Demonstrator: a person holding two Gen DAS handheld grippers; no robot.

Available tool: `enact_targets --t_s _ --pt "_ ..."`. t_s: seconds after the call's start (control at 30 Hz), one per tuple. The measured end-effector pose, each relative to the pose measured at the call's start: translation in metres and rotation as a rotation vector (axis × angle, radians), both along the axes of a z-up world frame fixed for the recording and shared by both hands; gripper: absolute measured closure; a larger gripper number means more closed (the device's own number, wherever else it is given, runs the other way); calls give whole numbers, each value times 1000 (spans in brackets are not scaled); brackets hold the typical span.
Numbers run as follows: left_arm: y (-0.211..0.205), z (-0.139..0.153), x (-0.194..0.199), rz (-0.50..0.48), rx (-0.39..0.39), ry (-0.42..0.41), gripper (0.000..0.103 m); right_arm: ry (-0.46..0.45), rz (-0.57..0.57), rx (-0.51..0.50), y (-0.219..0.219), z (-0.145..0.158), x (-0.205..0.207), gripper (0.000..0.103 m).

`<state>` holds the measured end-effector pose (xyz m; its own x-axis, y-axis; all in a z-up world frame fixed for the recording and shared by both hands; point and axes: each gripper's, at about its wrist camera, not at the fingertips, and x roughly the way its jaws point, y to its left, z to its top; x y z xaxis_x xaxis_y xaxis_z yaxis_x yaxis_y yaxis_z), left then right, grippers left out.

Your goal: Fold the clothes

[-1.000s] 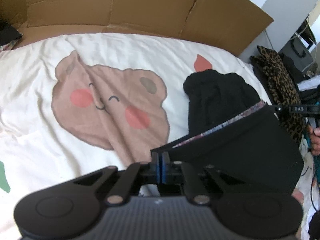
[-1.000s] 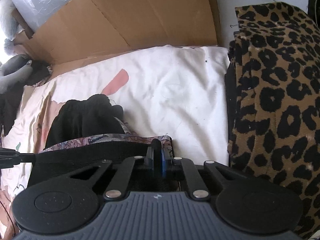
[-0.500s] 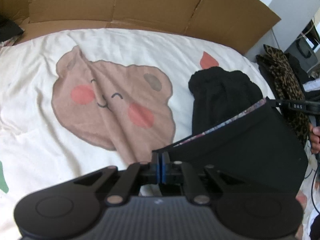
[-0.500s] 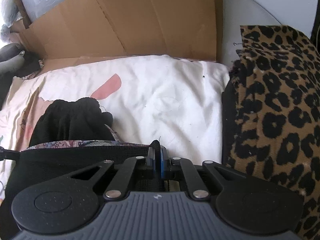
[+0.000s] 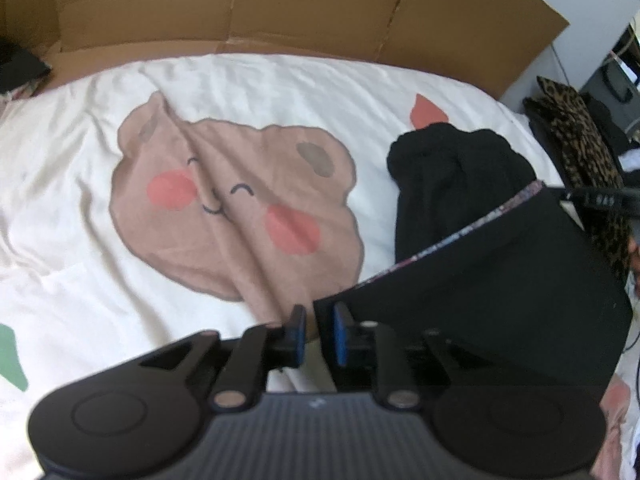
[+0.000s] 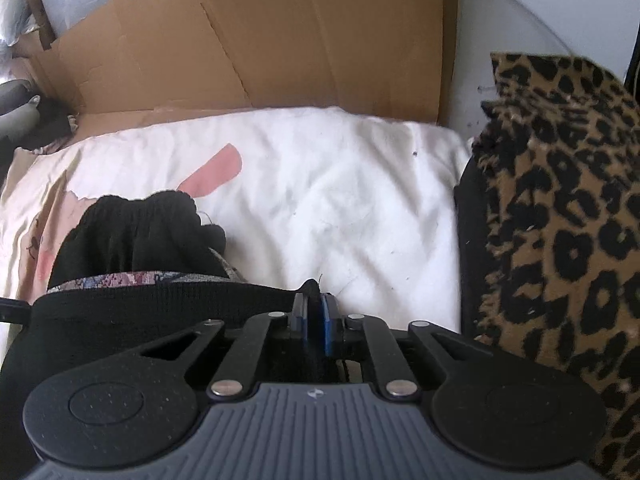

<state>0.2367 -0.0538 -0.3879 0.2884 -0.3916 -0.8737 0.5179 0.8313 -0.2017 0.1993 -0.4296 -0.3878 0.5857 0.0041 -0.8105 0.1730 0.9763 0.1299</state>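
At the far left of my left view the white sheet (image 5: 248, 92) covers the bed, printed with a brown bear face (image 5: 224, 208) that has pink cheeks. Behind the bed stands flattened cardboard (image 5: 280, 4). My left hand-held gripper (image 5: 320, 332) has just been opening: its blue pads stand a narrow gap apart, and the corner of the black garment (image 5: 500, 280) sits in that gap with daylight on the left side, so the pads no longer press it. The garment stretches from there to the right, its patterned inner hem showing along the upper edge, with a bunched black part lying on the sheet beyond it. At the right edge of that view my right hand-held gripper (image 5: 568, 196) reaches the garment's far corner. In my right view its jaws (image 6: 316, 312) have just been easing apart too, yet black cloth fills the slim gap between the pads, so it holds the garment's edge. To the right lies a leopard-print cloth (image 6: 560, 220), beside the bed.
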Motion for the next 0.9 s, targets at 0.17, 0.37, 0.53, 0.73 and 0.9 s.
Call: enact_targets --t_s 0.17,0.37,0.53,0.73,0.9 --pt "9 15 -7 27 -18 -3 75 -65 -19 9 -13 26 -11 78" --pt "12 18 -18 26 -37 11 65 -67 4 15 -16 31 -20 66" --pt "6 7 -17 29 -29 23 65 -18 29 1 -9 15 -19 66" --pt "3 3 -15 36 -21 9 66 9 63 -45 -1 6 -11 66" --pt "2 -1 -10 33 -29 3 66 49 60 -44 -1 -2 -3 65"
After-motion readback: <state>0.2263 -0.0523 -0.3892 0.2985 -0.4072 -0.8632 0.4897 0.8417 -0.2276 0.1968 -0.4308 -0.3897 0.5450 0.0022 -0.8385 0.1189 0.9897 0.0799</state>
